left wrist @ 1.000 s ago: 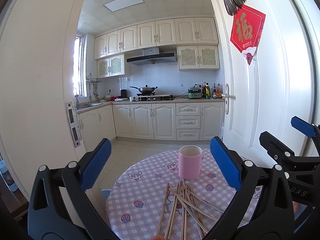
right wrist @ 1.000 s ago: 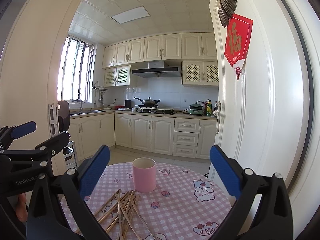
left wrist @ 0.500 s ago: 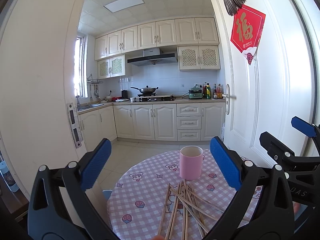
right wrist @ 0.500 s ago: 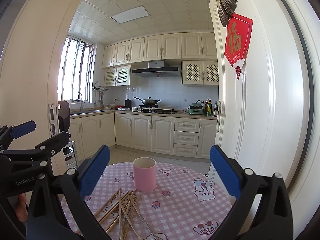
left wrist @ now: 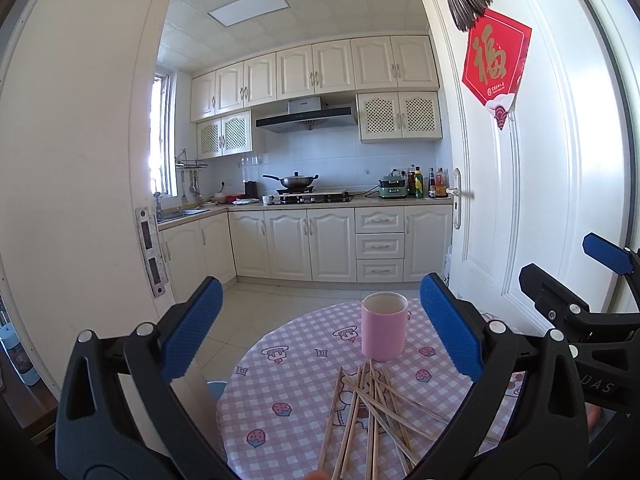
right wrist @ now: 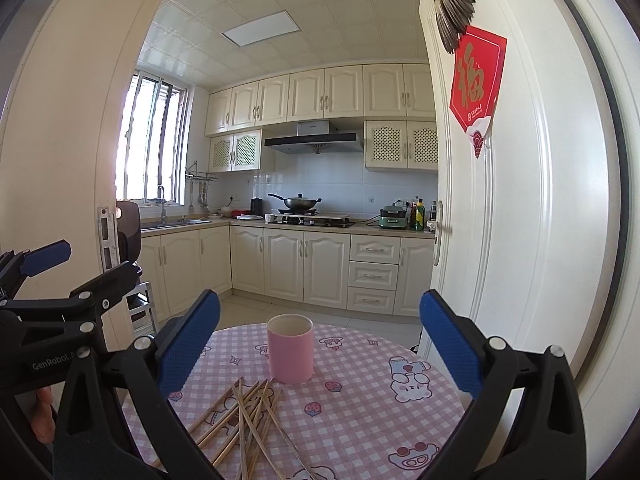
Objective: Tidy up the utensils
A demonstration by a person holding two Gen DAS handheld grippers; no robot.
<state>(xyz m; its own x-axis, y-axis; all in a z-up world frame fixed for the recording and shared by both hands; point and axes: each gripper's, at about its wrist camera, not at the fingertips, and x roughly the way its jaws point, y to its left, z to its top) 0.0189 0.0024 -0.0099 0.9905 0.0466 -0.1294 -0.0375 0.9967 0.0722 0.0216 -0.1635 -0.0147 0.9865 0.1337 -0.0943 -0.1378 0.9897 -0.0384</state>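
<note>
A pink cup [left wrist: 384, 326] [right wrist: 290, 350] stands upright and looks empty on a round table with a pink checked cloth [left wrist: 288, 380] [right wrist: 360, 408]. Just in front of the cup, several wooden chopsticks [left wrist: 372, 412] [right wrist: 248, 412] lie in a loose crossed pile. My left gripper [left wrist: 320, 328] hovers open above the table's near left side, with nothing between its blue pads. Open and empty as well, my right gripper [right wrist: 320, 336] hangs over the near right side. Each gripper shows at the edge of the other's view: the right one [left wrist: 572, 268], the left one [right wrist: 80, 268].
A white door [left wrist: 520, 200] with a red paper sign stands open close on the table's right. A door frame [left wrist: 80, 200] rises on the left. Something blue [left wrist: 218, 388] sits low beside the table. Kitchen cabinets and a tiled floor lie beyond.
The left wrist view has drifted very slightly, so the cup sits a touch further right in it. Both grippers stay open, and the cup and chopsticks have not moved.
</note>
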